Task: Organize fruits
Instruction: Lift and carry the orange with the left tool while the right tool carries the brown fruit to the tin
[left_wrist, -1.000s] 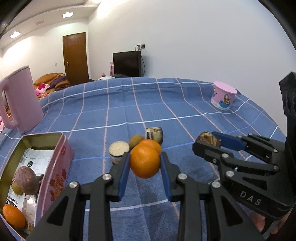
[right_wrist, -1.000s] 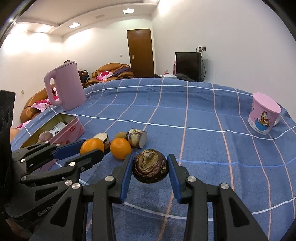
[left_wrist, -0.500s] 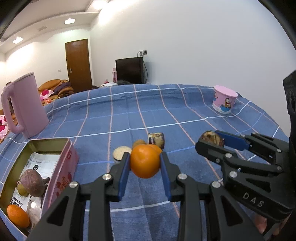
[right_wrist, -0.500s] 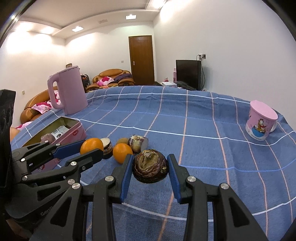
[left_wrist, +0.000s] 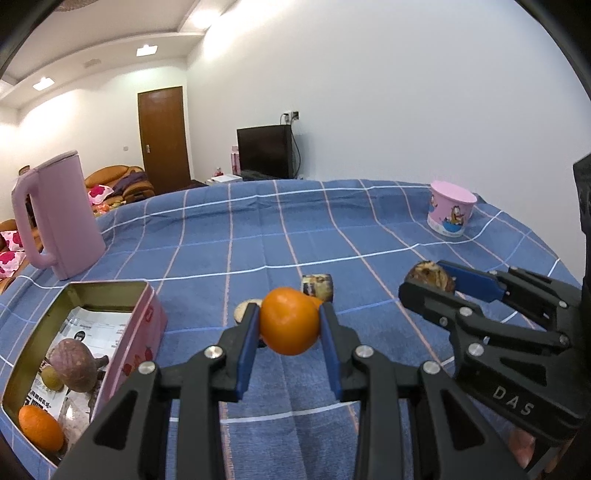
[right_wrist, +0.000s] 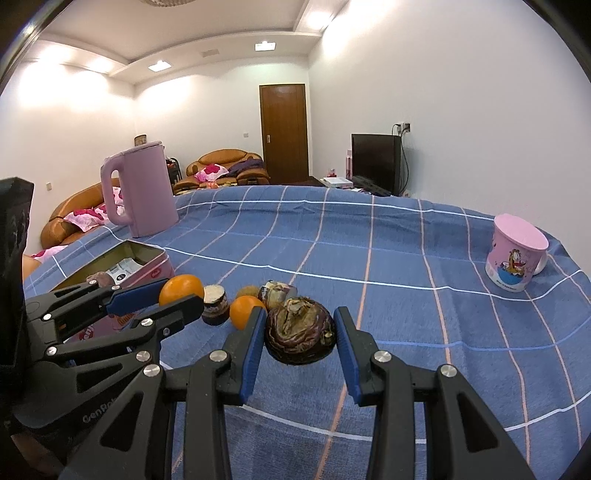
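My left gripper (left_wrist: 289, 334) is shut on an orange (left_wrist: 289, 320) and holds it above the blue checked tablecloth. My right gripper (right_wrist: 300, 334) is shut on a dark purple wrinkled fruit (right_wrist: 300, 330), also lifted; it shows at the right of the left wrist view (left_wrist: 430, 275). The held orange (right_wrist: 181, 288) shows in the right wrist view too. A pink tin box (left_wrist: 142, 334) at the left holds a purple fruit (left_wrist: 72, 363), a small green fruit (left_wrist: 51, 377) and an orange (left_wrist: 40, 427). On the cloth lie another orange (right_wrist: 245, 310), a kiwi (right_wrist: 246, 290) and two wrapped items (right_wrist: 214, 303) (right_wrist: 276, 291).
A pink kettle (left_wrist: 59, 218) stands at the back left behind the tin box. A pink cartoon mug (left_wrist: 448, 212) stands at the far right. The blue tablecloth (left_wrist: 295, 229) stretches back to a TV, sofa and door beyond the table.
Both grippers have risen with their fruit; the table and objects sit lower in both views. The left gripper's orange is now higher over the cluster of fruit.
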